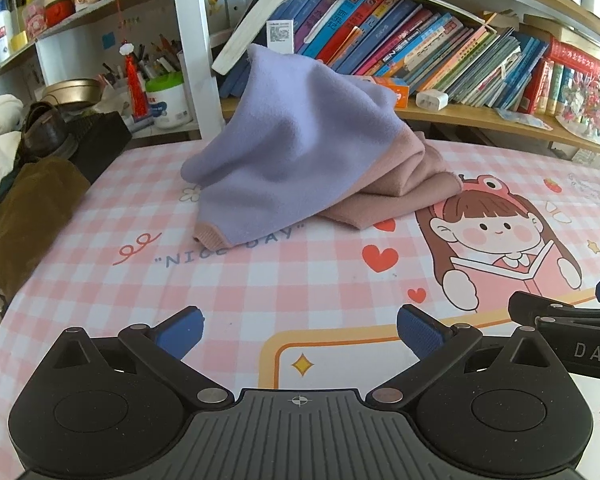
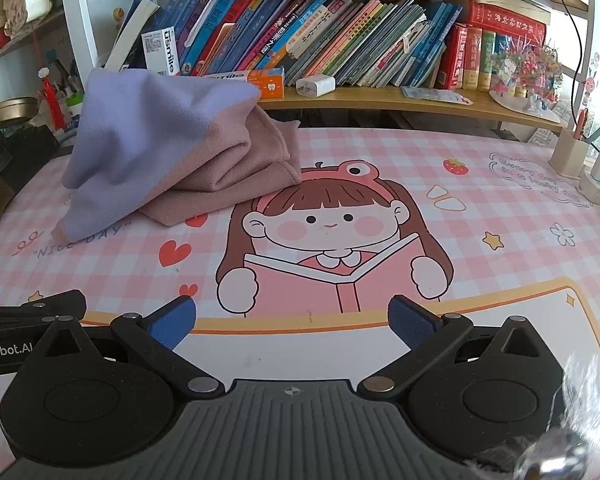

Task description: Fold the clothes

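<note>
At the far side of the bench [image 1: 260, 288] our sweater [image 1: 300, 152] looks soft, light and floppy, so we judge the ribbed cuff [image 1: 210, 236] the best hold, with the left tool [image 1: 300, 334] and right tool [image 2: 292, 326] both wide and empty.

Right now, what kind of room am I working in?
Probably a child's study or bedroom desk at home: a shelf packed with books, a cartoon desk mat under the sweater, and a pen holder.
</note>
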`<action>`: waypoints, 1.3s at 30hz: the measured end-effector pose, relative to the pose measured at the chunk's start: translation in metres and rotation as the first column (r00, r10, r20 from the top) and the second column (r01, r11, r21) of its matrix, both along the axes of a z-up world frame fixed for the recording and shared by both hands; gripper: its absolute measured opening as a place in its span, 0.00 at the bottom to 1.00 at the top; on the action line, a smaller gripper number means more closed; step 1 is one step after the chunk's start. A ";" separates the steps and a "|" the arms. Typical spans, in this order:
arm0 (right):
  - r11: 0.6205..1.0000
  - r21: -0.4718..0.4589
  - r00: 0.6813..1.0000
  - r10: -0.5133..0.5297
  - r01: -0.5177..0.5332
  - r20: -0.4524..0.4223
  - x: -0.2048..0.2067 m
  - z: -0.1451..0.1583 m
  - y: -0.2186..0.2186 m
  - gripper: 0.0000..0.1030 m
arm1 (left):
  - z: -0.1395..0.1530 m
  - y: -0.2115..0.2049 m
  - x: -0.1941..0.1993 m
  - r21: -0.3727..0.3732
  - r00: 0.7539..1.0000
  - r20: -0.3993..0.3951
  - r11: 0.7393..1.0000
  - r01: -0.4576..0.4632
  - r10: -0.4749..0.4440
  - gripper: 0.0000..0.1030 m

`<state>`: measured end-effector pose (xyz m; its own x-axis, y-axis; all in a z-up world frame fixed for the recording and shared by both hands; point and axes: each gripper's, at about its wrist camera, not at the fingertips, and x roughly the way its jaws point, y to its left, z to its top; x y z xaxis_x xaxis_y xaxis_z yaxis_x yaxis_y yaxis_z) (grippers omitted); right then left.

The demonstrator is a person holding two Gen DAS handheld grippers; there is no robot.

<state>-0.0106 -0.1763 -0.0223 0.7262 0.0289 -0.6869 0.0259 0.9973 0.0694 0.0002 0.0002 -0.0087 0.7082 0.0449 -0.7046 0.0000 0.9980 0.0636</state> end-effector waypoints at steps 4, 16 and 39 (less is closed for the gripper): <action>1.000 -0.001 1.000 0.000 0.000 -0.002 0.000 -0.001 0.000 1.00 | 0.002 0.001 0.001 -0.002 1.000 -0.006 1.000 -0.002 0.002 1.00; 1.000 0.000 1.000 0.001 -0.001 -0.008 0.000 0.000 0.001 1.00 | 0.004 0.002 0.003 -0.004 1.000 -0.009 1.000 -0.004 0.004 1.00; 1.000 0.000 1.000 0.004 -0.004 -0.008 -0.003 0.001 0.001 1.00 | 0.009 0.003 -0.002 0.036 1.000 0.002 0.999 -0.028 0.028 1.00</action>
<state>-0.0135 -0.1752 -0.0211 0.7208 0.0319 -0.6924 0.0219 0.9974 0.0688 -0.0015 0.0033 0.0005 0.7075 0.0901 -0.7009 -0.0276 0.9946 0.1000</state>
